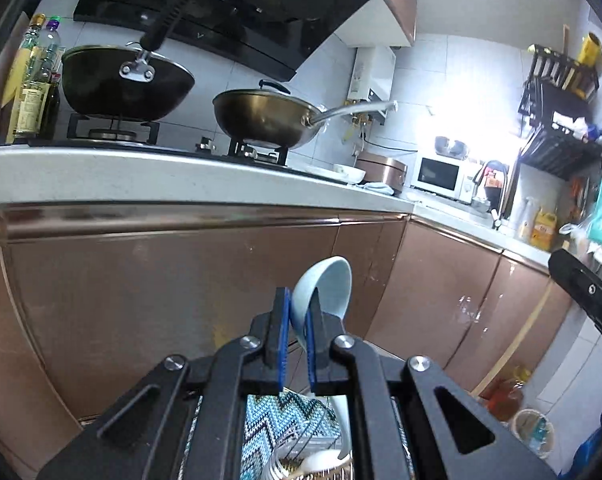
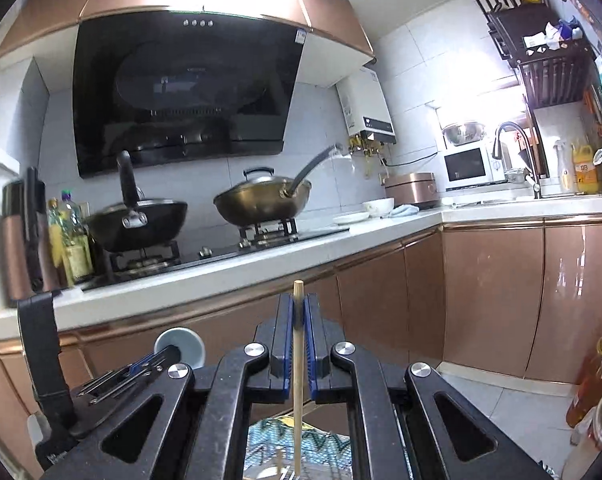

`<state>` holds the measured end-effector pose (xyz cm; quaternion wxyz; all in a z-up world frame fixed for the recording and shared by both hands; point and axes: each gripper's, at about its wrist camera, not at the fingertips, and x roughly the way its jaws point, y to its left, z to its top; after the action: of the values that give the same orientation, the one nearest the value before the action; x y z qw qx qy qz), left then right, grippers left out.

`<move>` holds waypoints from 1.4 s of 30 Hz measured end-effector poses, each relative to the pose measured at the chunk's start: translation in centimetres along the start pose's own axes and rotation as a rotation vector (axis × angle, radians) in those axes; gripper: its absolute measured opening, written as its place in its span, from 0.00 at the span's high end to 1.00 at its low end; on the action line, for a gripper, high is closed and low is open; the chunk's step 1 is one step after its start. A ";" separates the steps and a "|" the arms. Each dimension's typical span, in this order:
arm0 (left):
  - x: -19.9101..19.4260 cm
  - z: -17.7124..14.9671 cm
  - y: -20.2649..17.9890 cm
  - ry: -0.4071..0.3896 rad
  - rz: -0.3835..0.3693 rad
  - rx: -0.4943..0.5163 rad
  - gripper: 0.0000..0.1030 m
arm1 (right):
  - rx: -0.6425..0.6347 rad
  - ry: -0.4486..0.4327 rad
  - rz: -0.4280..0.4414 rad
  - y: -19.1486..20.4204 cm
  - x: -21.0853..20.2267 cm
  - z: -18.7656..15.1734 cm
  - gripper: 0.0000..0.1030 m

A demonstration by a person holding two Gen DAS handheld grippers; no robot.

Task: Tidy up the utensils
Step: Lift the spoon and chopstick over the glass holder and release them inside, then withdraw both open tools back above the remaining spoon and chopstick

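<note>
In the left wrist view my left gripper (image 1: 299, 308) is shut on a pale blue ceramic soup spoon (image 1: 325, 284). The spoon's bowl sticks up and to the right past the blue pads. In the right wrist view my right gripper (image 2: 298, 306) is shut on a thin wooden chopstick (image 2: 297, 380). The chopstick stands upright between the pads, with its end a little above the fingertips. The left gripper (image 2: 163, 358) with the spoon (image 2: 183, 346) shows at the lower left of that view. Both grippers are held in the air in front of the copper-coloured cabinet doors (image 1: 173, 292).
A white countertop (image 2: 221, 276) carries a gas stove with a black wok (image 2: 137, 216) and a brass-coloured wok (image 2: 261, 200). Bottles (image 2: 67, 236) stand at its left. A bowl, rice cooker, microwave (image 2: 467, 168), faucet and dish rack are at the right. A blue zigzag cloth (image 1: 285, 416) lies below.
</note>
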<state>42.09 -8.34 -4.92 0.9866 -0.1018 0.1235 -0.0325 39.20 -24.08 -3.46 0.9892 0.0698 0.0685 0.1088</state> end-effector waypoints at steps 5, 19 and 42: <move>2.2 -2.7 -0.7 -0.002 0.027 0.001 0.94 | -0.010 0.023 -0.004 -0.8 1.7 -2.5 0.94; 2.5 -8.6 -1.4 0.016 0.022 0.016 0.90 | -0.011 0.144 -0.016 -1.5 2.9 -9.6 0.94; -13.1 -3.7 1.9 0.055 -0.033 0.060 0.49 | -0.015 0.174 -0.069 2.5 -9.4 -6.1 0.71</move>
<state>28.58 -6.00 -5.69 0.9848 -0.0733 0.1477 -0.0553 28.69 -23.00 -7.98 0.9832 0.0501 0.1558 0.0810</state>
